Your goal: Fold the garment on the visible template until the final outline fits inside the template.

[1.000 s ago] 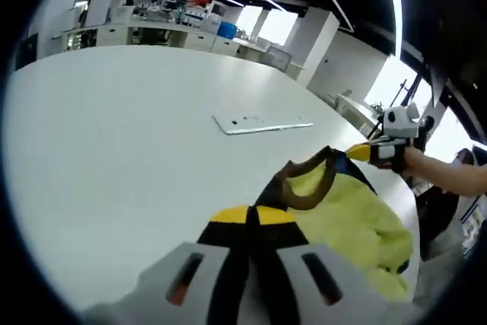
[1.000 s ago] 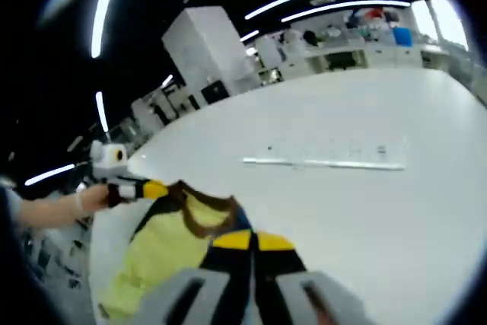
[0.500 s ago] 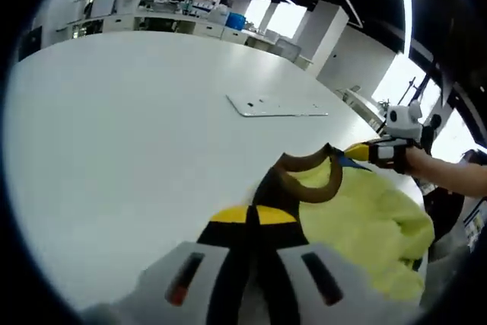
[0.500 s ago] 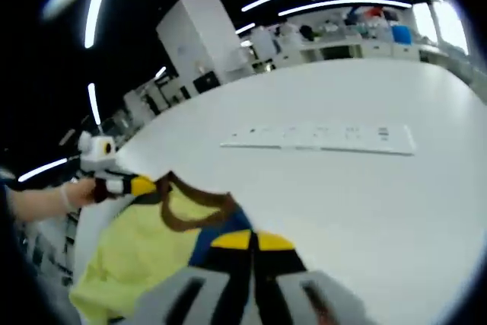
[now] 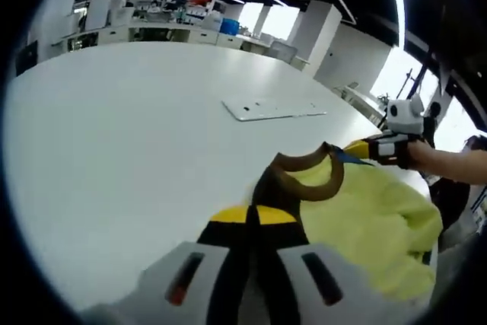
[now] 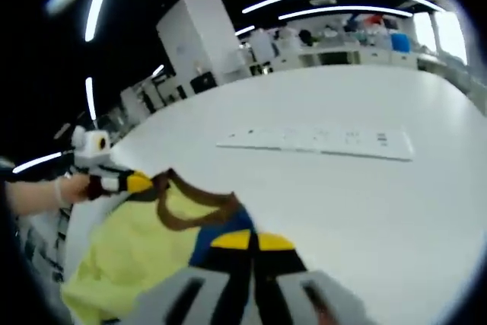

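Observation:
A yellow garment (image 5: 365,222) with a brown collar (image 5: 308,180) and dark trim hangs bunched over the white table (image 5: 114,127). My left gripper (image 5: 253,217) is shut on the garment's dark edge by the collar. In the left gripper view my right gripper (image 5: 358,149) comes in from the right, held by a hand, shut on the other shoulder. In the right gripper view the yellow garment (image 6: 137,245) and its collar (image 6: 194,207) hang to the left, with my right gripper (image 6: 251,241) shut on it and my left gripper (image 6: 141,183) gripping the far corner. A flat white template (image 5: 272,109) lies further on the table (image 6: 365,211); the template (image 6: 319,141) is apart from the garment.
The table's edge (image 5: 380,131) runs along the right in the left gripper view. A person's forearm (image 5: 456,165) reaches in there, and a hand (image 6: 38,192) at the left of the right gripper view. White cabinets (image 6: 202,43) and benches stand in the background.
Both views shifted slightly. The garment has spread a little wider between the two grippers, and both stay clamped on it.

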### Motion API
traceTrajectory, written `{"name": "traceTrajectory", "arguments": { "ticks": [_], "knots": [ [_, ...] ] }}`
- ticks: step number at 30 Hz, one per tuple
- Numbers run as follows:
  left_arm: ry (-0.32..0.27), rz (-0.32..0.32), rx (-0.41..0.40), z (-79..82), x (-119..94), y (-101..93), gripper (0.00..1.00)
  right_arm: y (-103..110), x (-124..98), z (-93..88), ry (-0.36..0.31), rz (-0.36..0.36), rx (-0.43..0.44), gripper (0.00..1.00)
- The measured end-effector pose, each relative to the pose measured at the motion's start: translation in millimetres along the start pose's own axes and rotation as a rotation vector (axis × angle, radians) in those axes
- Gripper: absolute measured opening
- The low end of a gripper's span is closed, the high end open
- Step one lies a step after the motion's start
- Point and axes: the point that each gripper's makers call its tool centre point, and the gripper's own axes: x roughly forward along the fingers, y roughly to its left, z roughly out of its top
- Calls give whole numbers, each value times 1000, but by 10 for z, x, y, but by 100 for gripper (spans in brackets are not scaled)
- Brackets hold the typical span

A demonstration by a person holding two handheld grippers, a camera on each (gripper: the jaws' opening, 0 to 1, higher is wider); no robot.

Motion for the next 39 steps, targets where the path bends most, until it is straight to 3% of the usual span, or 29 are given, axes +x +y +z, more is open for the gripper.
{"name": "traceTrajectory", "arguments": {
  "ticks": [6,9,11,15,20,23,26,30,33,39],
  "knots": [
    [-22,-19,66,69,-32,-37,0,60,-118,39,-34,22,-10,1],
    [-52,-24,73,148,-106,-70,1,111,-228,56,-43,33,-13,9],
    [-67,-42,80,191,-141,-104,4,152,-300,83,-54,56,-13,20],
    [-75,-65,95,224,-237,-259,24,284,-391,90,-55,93,-17,39],
    [-136,-81,105,365,-406,-398,41,483,-542,84,-53,129,-17,62],
    [-156,-79,98,428,-500,-348,56,596,-636,40,-41,131,-41,76],
    [-170,-91,89,467,-637,-437,71,679,-737,5,-24,141,-55,89],
    [-180,-122,96,481,-817,-641,89,818,-867,-70,-1,166,-57,100],
    [-202,-156,90,511,-954,-744,99,848,-975,-142,26,153,-90,100],
    [-215,-179,98,488,-1209,-925,99,982,-1163,-158,8,142,-76,100]
  ]
}}
